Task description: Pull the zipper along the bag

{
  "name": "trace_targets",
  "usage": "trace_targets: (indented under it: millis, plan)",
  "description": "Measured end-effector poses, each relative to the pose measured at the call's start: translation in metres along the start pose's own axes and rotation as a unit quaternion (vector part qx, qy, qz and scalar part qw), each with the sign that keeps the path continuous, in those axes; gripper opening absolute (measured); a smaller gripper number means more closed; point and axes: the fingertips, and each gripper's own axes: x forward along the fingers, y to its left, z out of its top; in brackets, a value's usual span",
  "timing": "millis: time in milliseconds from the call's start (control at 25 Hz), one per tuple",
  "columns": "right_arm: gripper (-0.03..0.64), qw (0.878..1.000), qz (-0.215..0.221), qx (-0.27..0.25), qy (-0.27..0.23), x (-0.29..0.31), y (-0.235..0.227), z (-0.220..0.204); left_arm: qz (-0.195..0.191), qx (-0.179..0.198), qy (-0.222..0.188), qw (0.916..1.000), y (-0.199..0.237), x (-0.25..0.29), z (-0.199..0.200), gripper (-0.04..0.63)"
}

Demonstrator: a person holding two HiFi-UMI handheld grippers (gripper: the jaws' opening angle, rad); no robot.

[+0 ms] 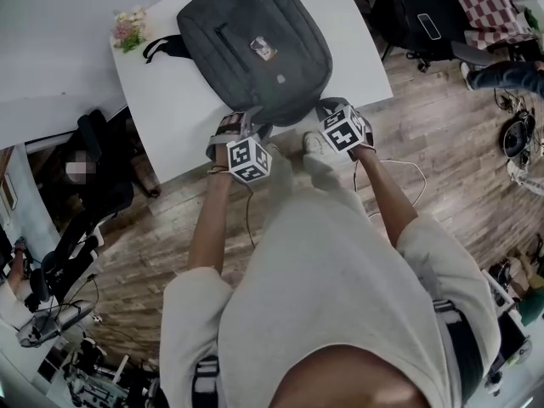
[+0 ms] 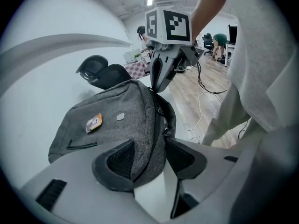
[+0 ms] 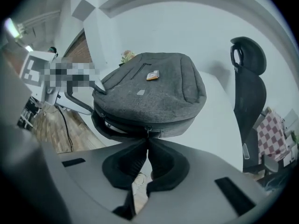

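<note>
Toward the left of the bench's (image 1: 170, 100) near edge, the left gripper (image 2: 149, 143) is gripping the bag (image 2: 117, 120) by its end. Its jaws are standing part-way apart, with a thick fold of grey cloth filling the gap between them.

The bag is lying flat across the middle of the bench with its front pocket facing up. Its lower end is reaching the near edge, where both grippers are meeting it. It is looking soft and slack and probably fairly light, so it is likely to be sliding on the smooth white top and bunching up as soon as anything tugs at it. The cloth gives a secure hold, but only a hold close to the zipper (image 3: 122, 123) will be keeping that line taut.

Further right along the same edge, the right gripper (image 3: 147, 143) is working at the bag's side. Its jaws are pressed together, nipping the zipper pull (image 3: 146, 132) at their very tips. That small, thin tab is the right place to be taking hold, yet it is looking easy to lose. A steady pull in line with the zipper, curving with the bag's rounded end, will probably be kinder than a sideways yank.
</note>
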Motion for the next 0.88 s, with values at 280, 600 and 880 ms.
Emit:
trace_targets:
  millis: [280,600,880]
  plan:
    - [0.021,0.998,-0.026,-0.042,0.031,-0.007,-0.006,-0.003,0.001,-0.021,0.010,0.9997,-0.002,0.005,0.009,0.230]
    - [0.023,0.996,0.006,-0.075,0.050,-0.005,0.041,-0.001,0.001,-0.039,0.012,0.9991,-0.003,0.010,0.013,0.230]
    - [0.028,0.996,0.026,-0.070,0.044,0.001,0.064,0.004,0.002,-0.045,0.009,0.9989,-0.003,0.010,0.013,0.230]
